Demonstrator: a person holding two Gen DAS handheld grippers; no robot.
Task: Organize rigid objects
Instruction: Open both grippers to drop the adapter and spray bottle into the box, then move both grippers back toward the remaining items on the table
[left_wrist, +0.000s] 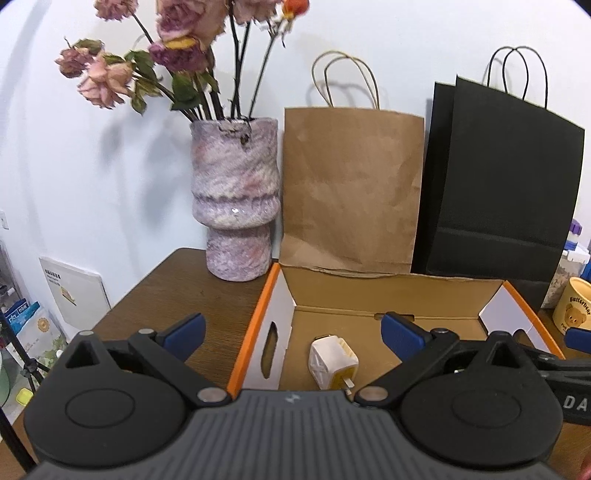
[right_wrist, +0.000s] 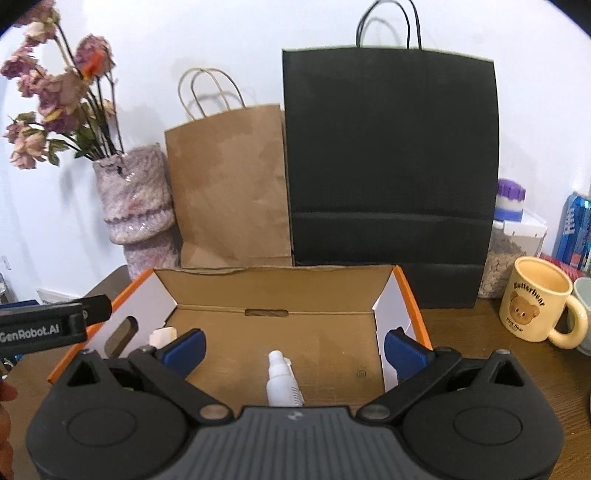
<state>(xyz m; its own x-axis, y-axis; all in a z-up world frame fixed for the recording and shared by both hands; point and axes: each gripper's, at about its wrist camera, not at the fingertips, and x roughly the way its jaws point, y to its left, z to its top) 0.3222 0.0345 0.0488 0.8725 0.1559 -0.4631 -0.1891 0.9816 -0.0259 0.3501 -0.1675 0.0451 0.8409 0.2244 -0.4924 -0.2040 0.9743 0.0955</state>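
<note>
Open cardboard box (right_wrist: 229, 291) on a wooden counter (right_wrist: 465, 325), a white spray bottle (right_wrist: 282, 382) lying inside between the spread blue fingers (right_wrist: 184, 349) of the right gripper (right_wrist: 293, 349). Behind: brown bag (right_wrist: 229, 184), black bag (right_wrist: 391, 166), vase (right_wrist: 136, 199) of dried flowers. At right, a yellow bear mug (right_wrist: 535, 302).

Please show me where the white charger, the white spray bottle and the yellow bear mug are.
white charger (left_wrist: 332, 360), left wrist view, on its top face.
white spray bottle (right_wrist: 281, 384), right wrist view, on its body.
yellow bear mug (right_wrist: 532, 302), right wrist view, on its printed side.
</note>
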